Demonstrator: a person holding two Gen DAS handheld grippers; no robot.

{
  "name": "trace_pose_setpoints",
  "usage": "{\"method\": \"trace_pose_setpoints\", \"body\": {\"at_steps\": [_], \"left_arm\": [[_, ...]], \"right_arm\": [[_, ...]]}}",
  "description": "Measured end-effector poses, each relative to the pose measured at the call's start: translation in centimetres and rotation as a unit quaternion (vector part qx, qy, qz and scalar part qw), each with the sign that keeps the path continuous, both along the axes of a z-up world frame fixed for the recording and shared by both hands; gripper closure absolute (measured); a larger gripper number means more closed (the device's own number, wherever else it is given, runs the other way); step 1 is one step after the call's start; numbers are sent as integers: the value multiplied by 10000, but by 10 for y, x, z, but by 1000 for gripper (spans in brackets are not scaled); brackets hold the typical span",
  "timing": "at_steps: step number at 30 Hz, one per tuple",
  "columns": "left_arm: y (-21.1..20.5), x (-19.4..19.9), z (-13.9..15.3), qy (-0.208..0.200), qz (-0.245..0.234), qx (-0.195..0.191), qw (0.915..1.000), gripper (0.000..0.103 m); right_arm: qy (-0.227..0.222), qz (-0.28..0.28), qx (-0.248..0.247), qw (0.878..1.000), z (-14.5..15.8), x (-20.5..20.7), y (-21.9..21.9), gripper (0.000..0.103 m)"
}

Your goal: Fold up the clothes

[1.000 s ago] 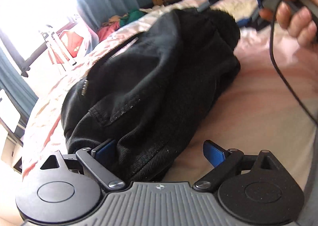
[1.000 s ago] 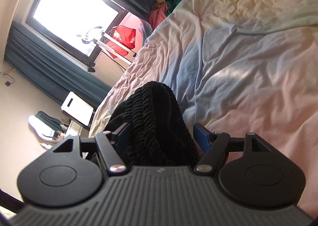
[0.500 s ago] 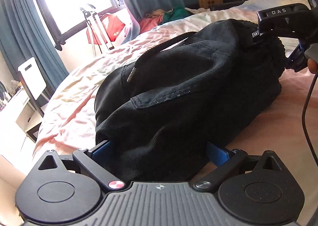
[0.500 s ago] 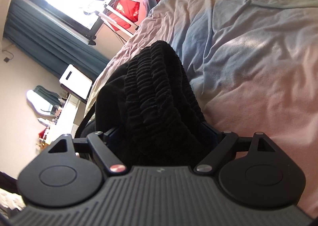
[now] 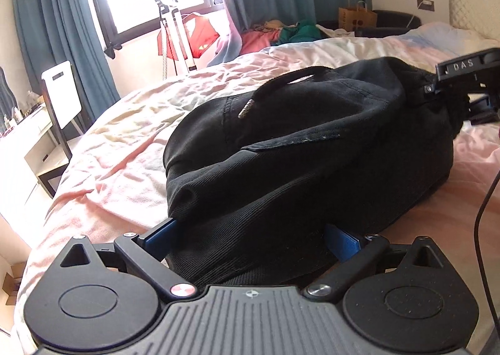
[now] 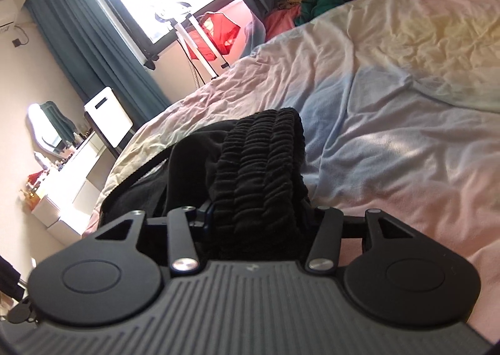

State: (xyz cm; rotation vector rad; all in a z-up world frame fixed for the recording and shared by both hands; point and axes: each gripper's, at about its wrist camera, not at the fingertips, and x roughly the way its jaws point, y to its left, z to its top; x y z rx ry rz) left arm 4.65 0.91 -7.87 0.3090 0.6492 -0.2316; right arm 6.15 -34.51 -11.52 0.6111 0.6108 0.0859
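A black garment [image 5: 312, 142] lies bunched on the bed, a zip pull showing on top. Its near hem fills the gap of my left gripper [image 5: 251, 239], whose blue pads [image 5: 162, 234] stand wide apart, open around the cloth. At the garment's far right end, my right gripper [image 5: 437, 98] meets the cloth. In the right wrist view, the ribbed elastic waistband [image 6: 259, 161] runs between the jaws of my right gripper [image 6: 259, 217]. These jaws are closing and pinch the waistband, which hides the pads.
A pale pink, cream and blue sheet [image 6: 390, 105] covers the bed. Beyond its far edge are a window with teal curtains [image 5: 56, 27], a white rack [image 5: 175, 30] with red cloth, a clothes pile [image 5: 281, 33], and a white chair [image 5: 61, 95]. A black cable [image 5: 481, 220] hangs at right.
Both views have rolled towards level. The black cloth now fills the left gripper's whole gap. The right gripper's jaws first widened, then narrowed onto the waistband.
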Motion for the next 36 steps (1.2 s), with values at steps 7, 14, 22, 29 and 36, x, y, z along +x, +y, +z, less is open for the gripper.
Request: {"method": "trace_pose_setpoints", "body": {"at_steps": [7,14,22,29,36], "left_arm": [[21,-2,5,102,495,-334,9982,2],[41,-1,9,85,929,-743,9929,2],[59,3,13,300,1249,-1264,9836,2],[63,13,5,675,1047,-1806,9756,4],[97,6,20,773,903,-3458,9308,2]], "right_arm": [[630,-150,1049,9924,-22,-8,-19,20],[1041,111,1443,9840,-56,12,-14,0],[200,880,2520,9635,-39,11,-13,0],[924,966,1734,9757,-63,28,13,0],[749,896,1260,9851,-46,18,23,32]]}}
